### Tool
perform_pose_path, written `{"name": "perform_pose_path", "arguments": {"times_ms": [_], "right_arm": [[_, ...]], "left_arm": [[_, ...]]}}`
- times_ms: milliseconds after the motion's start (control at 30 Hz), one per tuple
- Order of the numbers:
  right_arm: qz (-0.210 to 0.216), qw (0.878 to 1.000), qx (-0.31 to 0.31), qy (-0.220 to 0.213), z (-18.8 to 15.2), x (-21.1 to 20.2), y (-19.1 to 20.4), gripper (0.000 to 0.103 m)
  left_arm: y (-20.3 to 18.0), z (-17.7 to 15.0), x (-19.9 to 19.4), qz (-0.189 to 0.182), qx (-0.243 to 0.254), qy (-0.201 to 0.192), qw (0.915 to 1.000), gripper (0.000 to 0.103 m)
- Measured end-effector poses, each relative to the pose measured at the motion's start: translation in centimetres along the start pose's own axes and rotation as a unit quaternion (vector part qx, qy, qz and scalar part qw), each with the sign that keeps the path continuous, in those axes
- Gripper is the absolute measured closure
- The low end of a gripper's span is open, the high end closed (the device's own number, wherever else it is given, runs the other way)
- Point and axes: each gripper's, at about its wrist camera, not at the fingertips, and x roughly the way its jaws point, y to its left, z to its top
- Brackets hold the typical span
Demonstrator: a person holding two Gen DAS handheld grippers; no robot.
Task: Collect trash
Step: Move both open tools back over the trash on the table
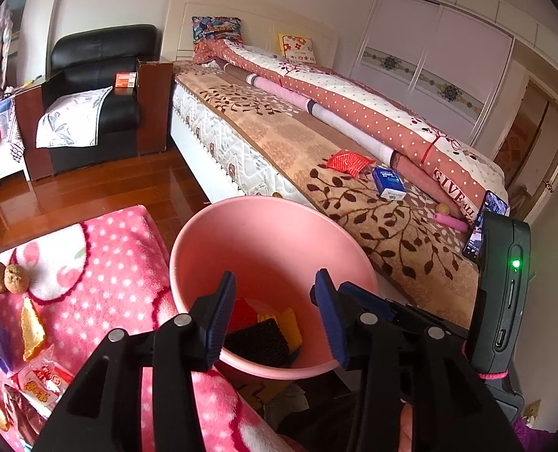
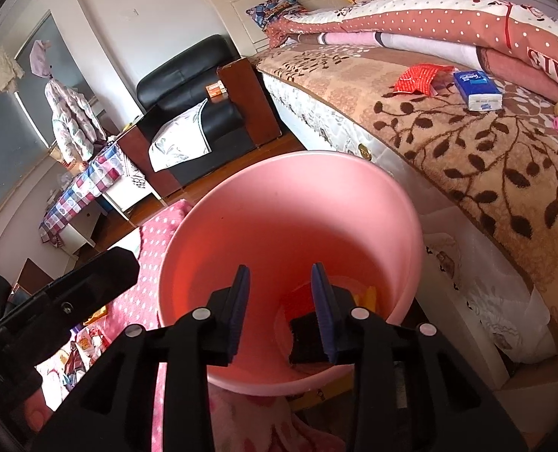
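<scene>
Beside walnuts [image 1: 7, 278] — left view only

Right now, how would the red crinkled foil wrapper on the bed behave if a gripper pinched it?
The red crinkled foil wrapper looks flat and torn open, so probably light and floppy. Its glossy creases suggest it may slip or crumple. It shouldn't roll.

Quilt [image 2: 535, 49]: white capitals "GIVE" on a red band; the left wrist view adds "ALL" beneath. Blue tissue pack [image 2: 476, 88]: brand reads "Tempo". Snack wrapper [image 1: 40, 378]: red characters, illegible.
</scene>
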Motion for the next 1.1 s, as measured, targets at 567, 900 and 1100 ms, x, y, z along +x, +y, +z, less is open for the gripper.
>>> {"name": "perform_pose_path", "arguments": {"times_ms": [567, 900, 1100], "right_arm": [[0.025, 1.0, -0.008, -0.001, -2.1, -2.4, 2.4, 0.068], [0.038, 0.999, -0.02, -0.012, -3.2, -3.9, 4.5, 0.068], [0.043, 0.998, -0.029, -0.02, -3.8, -5.0, 5.8, 0.068]], "left_arm": [[0.6, -1.2, -4.6, 0.019, -0.008, -0.017, 0.9996, 0.057], [1.5, -2.3, -7.9, 0.03, -0.015, -0.035, 0.9988, 0.055], [2.1, -3.2, -9.7, 0.042, -0.013, -0.047, 0.9979, 0.055]]}}
